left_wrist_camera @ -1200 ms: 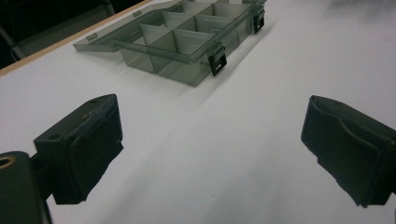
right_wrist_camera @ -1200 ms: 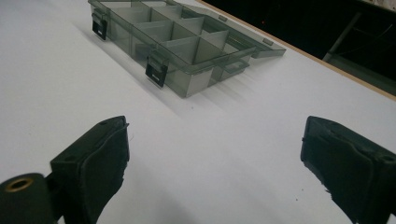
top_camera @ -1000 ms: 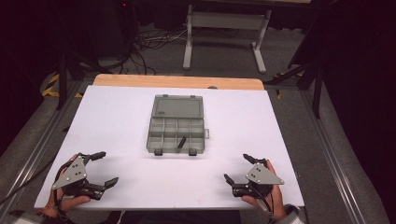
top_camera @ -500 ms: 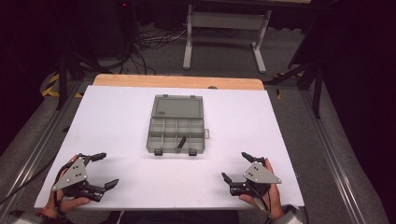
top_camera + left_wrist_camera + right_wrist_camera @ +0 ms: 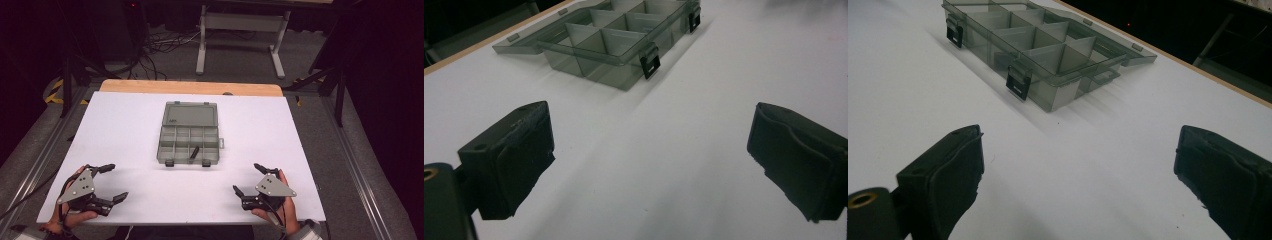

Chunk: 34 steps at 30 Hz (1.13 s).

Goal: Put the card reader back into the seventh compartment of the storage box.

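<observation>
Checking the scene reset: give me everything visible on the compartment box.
The compartment box is smoky, see-through grey plastic, lying open mid-table, its lid folded flat on the far side. Dividers split the tray into small cells; one holds a dark slim piece. Two black latches hang on its near wall. Neither gripper touches it.

We are in a lab or recording studio, not a home. Our table (image 5: pixel 125 130) is covered with a plain white sheet, its bare wooden edge showing along the far side. Past the table's far edge, loose black cables (image 5: pixel 160 47) sprawl over a grey floor beside a metal stand (image 5: pixel 240 30). Yellow-black hazard tape (image 5: pixel 55 92) marks the floor off the far left corner, and dark surroundings close us in.
</observation>
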### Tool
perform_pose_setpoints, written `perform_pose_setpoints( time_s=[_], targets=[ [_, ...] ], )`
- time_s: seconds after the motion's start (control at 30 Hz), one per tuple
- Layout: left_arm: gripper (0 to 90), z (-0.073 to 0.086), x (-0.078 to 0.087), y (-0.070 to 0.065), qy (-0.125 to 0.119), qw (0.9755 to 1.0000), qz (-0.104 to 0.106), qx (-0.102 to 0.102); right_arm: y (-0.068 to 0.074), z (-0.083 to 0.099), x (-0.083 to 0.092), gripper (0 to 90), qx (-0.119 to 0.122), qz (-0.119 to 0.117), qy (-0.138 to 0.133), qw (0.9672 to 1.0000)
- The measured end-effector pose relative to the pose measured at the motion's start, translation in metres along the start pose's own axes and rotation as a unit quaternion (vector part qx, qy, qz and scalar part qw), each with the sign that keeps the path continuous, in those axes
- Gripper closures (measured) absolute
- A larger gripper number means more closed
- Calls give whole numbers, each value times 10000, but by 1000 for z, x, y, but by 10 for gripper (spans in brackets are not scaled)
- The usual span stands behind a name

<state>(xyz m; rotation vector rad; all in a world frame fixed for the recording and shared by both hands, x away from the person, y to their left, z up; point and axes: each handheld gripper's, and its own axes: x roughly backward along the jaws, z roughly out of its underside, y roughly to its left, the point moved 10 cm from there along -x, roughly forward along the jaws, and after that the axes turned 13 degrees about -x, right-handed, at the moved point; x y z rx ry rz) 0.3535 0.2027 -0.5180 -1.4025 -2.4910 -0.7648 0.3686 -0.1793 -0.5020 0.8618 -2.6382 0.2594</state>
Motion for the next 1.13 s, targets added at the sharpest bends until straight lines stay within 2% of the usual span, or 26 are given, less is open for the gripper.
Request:
perform_pose_setpoints(
  time_s=[0.13,0.23,0.43,0.5,0.57,0.73,1.13],
  targets=[
    [57,0,1,0,-8,10000,1,6,0,-1,0,73,77,37,5,10000],
    [58,0,1,0,-29,10000,-2,8,0,-3,1,74,-2,13,-41,10000],
    [59,0,1,1,-7,10000,-12,14,2,-2,0,79,63,-3,9,10000],
    [62,0,0,1,-18,10000,-25,36,1,-3,1,86,96,68,-45,9999],
    [62,1,0,1,11,10000,-10,20,-1,-4,2,86,32,72,-92,9999],
    [59,0,0,1,-9,10000,-12,19,-2,-1,0,86,81,101,10,9999],
    [69,1,0,3,4,10000,-33,75,-1,1,0,85,53,-5,40,10000]
  ],
)
